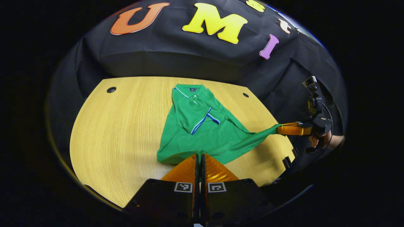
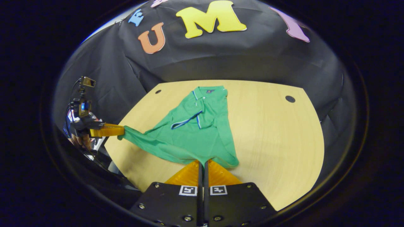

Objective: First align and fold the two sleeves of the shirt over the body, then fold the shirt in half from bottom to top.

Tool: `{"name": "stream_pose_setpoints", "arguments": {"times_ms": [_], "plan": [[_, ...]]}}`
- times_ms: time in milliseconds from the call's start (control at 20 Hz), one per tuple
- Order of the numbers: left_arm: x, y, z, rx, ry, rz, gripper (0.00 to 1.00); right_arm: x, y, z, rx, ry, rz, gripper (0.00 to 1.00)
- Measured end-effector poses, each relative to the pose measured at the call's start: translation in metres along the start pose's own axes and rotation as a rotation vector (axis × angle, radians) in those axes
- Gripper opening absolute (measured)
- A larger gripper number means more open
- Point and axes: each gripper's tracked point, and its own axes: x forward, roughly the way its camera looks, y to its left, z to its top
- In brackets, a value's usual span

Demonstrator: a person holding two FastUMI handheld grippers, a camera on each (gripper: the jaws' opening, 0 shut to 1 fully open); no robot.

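Note:
A green polo shirt (image 1: 195, 126) lies on the wooden table (image 1: 126, 126), collar at the far side, both sleeves folded over the body with their striped cuffs meeting at the chest. My left gripper (image 1: 199, 156) is shut on one bottom corner of the hem. My right gripper (image 1: 279, 128) pinches the other bottom corner, pulled out past the table's right edge and lifted a little. In the right gripper view, the shirt (image 2: 192, 132) stretches from my right gripper (image 2: 203, 162), shut on the hem, across to the left gripper (image 2: 121, 131) at the table's left edge.
Two round cable holes (image 1: 111, 89) (image 1: 245, 95) sit near the table's far corners. A hand (image 1: 318, 140) holds the right gripper off the table's right side. Bare wood (image 2: 277, 138) spreads beside the shirt. Black cloth walls close the back.

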Motion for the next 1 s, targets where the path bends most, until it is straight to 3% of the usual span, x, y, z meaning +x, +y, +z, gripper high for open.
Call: {"name": "stream_pose_setpoints", "arguments": {"times_ms": [1000], "plan": [[0.046,0.045,0.166,-0.047,-0.216,0.015,0.04,0.041,-0.017,0.165,-0.029,-0.202,-0.046,0.00]]}}
